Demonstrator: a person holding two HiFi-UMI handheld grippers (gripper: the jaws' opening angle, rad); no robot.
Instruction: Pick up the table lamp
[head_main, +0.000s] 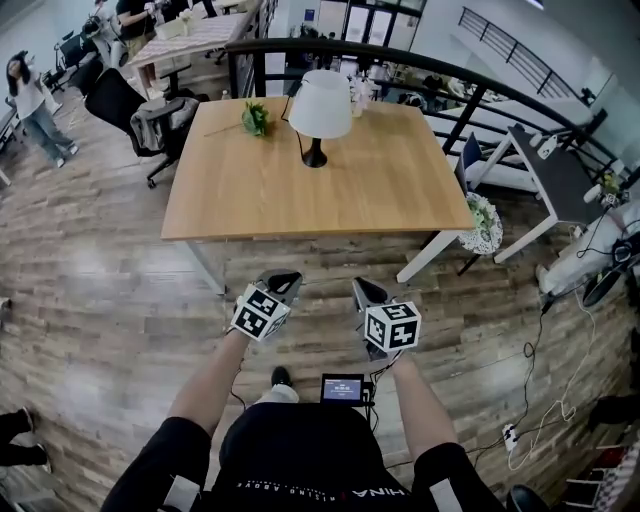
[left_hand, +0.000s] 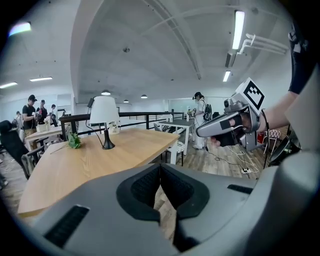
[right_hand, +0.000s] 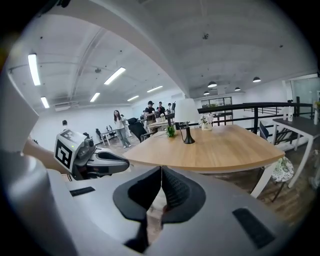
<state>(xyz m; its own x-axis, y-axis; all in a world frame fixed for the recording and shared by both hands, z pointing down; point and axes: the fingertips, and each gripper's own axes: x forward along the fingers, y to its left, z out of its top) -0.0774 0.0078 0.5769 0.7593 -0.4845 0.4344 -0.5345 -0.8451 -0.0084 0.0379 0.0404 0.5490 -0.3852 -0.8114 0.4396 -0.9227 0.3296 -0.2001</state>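
Note:
A table lamp (head_main: 318, 108) with a white shade and a black stem and foot stands upright near the far side of a wooden table (head_main: 300, 190). It shows too in the left gripper view as the lamp (left_hand: 104, 114) and in the right gripper view as the lamp (right_hand: 186, 116). Both grippers hang over the floor short of the table's near edge, well apart from the lamp. My left gripper (head_main: 283, 283) is shut with nothing in it, jaws meeting (left_hand: 160, 172). My right gripper (head_main: 366, 291) is shut and empty too (right_hand: 161, 176).
A small green plant (head_main: 256, 118) lies on the table left of the lamp. A black railing (head_main: 400, 60) runs behind the table. An office chair (head_main: 140, 115) stands at the left, a white desk (head_main: 545, 170) at the right, cables (head_main: 540, 400) on the floor. People stand far left.

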